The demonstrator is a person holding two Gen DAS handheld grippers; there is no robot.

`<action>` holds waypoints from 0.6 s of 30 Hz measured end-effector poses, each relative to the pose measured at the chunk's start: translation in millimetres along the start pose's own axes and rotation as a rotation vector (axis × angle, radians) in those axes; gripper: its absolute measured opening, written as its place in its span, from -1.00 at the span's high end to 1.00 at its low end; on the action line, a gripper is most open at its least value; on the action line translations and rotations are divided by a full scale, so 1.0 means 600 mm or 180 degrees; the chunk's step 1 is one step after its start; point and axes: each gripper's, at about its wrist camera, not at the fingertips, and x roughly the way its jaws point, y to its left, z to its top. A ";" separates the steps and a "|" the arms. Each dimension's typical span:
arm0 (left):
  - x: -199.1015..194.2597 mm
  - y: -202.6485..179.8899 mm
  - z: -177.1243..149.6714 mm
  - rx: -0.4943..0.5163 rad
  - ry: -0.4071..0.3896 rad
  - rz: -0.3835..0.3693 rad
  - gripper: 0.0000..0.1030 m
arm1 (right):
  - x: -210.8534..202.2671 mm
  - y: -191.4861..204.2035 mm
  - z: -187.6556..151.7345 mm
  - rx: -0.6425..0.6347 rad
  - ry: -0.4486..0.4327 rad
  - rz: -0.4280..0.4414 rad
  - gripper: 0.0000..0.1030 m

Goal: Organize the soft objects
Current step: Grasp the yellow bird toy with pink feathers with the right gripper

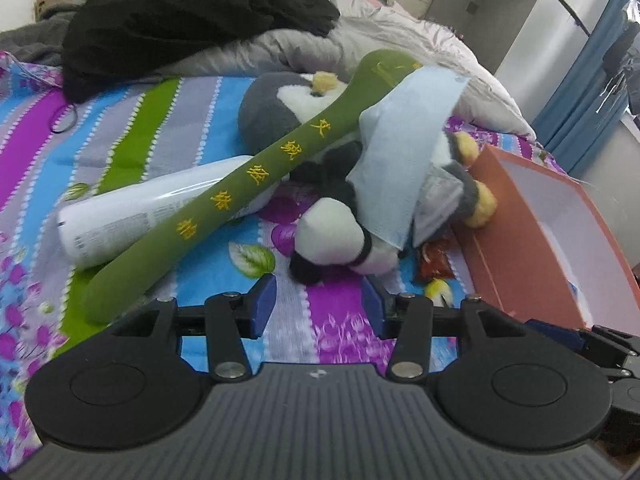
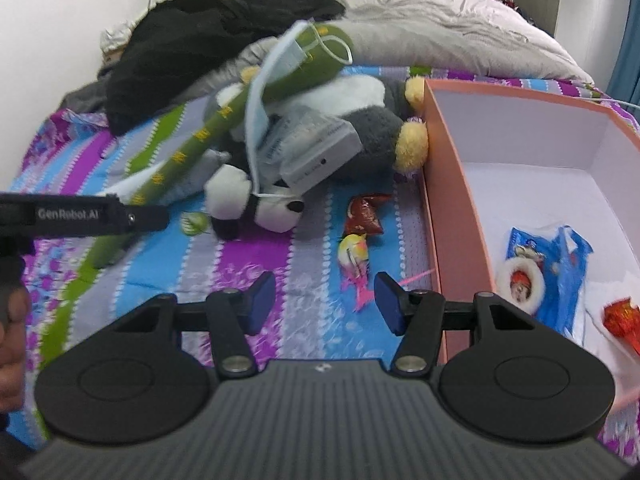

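Note:
A heap of soft toys lies on the striped floral bedsheet (image 1: 328,320). A small black-and-white panda plush (image 1: 336,240) (image 2: 244,200) is nearest. Across the heap lies a long green plush (image 1: 240,196) (image 2: 208,128) with yellow embroidered characters. A pale blue face mask (image 1: 404,152) (image 2: 256,120) drapes over it. Behind sits a grey penguin plush (image 1: 268,108) (image 2: 372,128). My left gripper (image 1: 319,304) stands open just short of the panda, with only sheet between its pads. My right gripper (image 2: 326,304) is open over the sheet, beside the pink box (image 2: 452,200).
A white bottle (image 1: 132,216) lies under the green plush. A clear packet (image 2: 316,148) rests on the penguin. A brown wrapper (image 2: 366,212) and a small yellow-pink toy (image 2: 354,252) lie by the box, which holds a blue packet (image 2: 548,276). Black clothes (image 1: 180,12) and a grey quilt (image 2: 440,28) lie behind.

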 end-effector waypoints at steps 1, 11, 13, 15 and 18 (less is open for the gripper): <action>0.015 0.002 0.006 -0.0008 0.0008 -0.0023 -0.03 | 0.013 -0.002 0.004 -0.0007 0.0024 -0.0014 -0.10; 0.124 0.028 0.041 -0.0145 0.0088 -0.0211 -0.03 | 0.129 -0.018 0.016 0.0032 0.0206 -0.0140 -0.01; 0.133 0.029 0.043 -0.0149 0.0084 -0.0255 -0.03 | 0.144 -0.020 0.014 0.0058 0.0271 -0.0146 0.14; 0.140 0.031 0.044 -0.0188 0.0077 -0.0340 -0.03 | 0.153 -0.019 0.013 0.0048 0.0264 -0.0142 0.16; 0.148 0.031 0.045 -0.0217 0.0096 -0.0415 -0.03 | 0.161 -0.021 0.011 0.0066 0.0330 -0.0118 0.39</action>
